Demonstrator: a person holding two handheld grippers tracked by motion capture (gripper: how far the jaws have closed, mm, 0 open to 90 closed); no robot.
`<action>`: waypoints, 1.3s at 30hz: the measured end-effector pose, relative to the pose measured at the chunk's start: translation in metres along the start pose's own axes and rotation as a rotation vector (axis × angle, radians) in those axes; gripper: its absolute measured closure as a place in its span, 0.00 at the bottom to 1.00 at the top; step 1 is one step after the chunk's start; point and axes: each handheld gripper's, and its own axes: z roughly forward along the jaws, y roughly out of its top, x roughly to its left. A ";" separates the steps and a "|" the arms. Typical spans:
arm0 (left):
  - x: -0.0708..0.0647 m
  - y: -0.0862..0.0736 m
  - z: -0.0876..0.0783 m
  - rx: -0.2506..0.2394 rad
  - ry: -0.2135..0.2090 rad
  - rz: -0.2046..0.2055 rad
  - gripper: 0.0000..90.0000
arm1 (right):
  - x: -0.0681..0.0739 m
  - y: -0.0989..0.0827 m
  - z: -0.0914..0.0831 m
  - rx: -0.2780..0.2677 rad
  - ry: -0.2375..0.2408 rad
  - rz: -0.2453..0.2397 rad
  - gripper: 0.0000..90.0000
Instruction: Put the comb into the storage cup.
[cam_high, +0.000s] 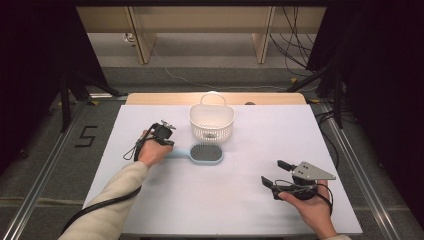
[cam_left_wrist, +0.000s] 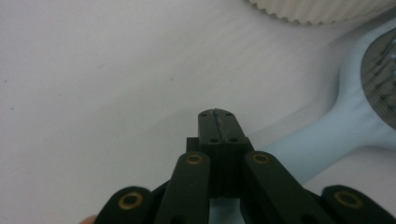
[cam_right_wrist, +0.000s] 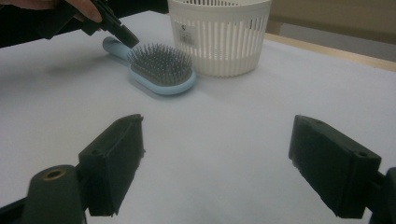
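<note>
**Closed left gripper at the hairbrush handle, basket just behind**

A white slatted basket (cam_high: 212, 122) stands near the far middle of the white table (cam_high: 240, 210), handle loop up. Just in front of it, close to its wall, lies a pale blue hairbrush (cam_high: 202, 153), bristles up. Nothing lies between the brush and either hand; the table surface around them is bare. Beyond the table, cables trail over the floor, and a "5" is marked on the floor at the left.

The left gripper (cam_high: 169, 143) sits over the brush's handle end, its jaws pressed flat together with nothing between them. From above I cannot tell whether the tips touch the handle. The left gripper view settles the closed jaws: the two pads meet along a thin seam (cam_left_wrist: 218, 122), with the pale handle running off to the right just beside and beneath them, and the basket's ribbed base at the top edge. The right gripper view shows the dark tip of the left gripper down at the handle, close to the bristle head.

The right gripper (cam_high: 274, 174) rests well apart at the near right, jaws spread wide and empty, aimed at the brush and basket.

The brush's long axis runs left to right across the table: handle towards the left hand, oval head towards the middle.
</note>
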 end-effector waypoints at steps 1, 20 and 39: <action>0.000 -0.001 0.000 0.005 -0.002 -0.002 1.00 | 0.000 0.000 0.000 0.001 0.001 0.002 0.21; -0.024 -0.035 -0.023 0.076 -0.109 0.059 1.00 | 0.000 0.000 0.001 0.006 0.001 0.000 0.21; -0.053 -0.061 -0.044 0.080 -0.158 0.073 1.00 | 0.000 -0.001 0.001 0.011 -0.001 0.004 0.22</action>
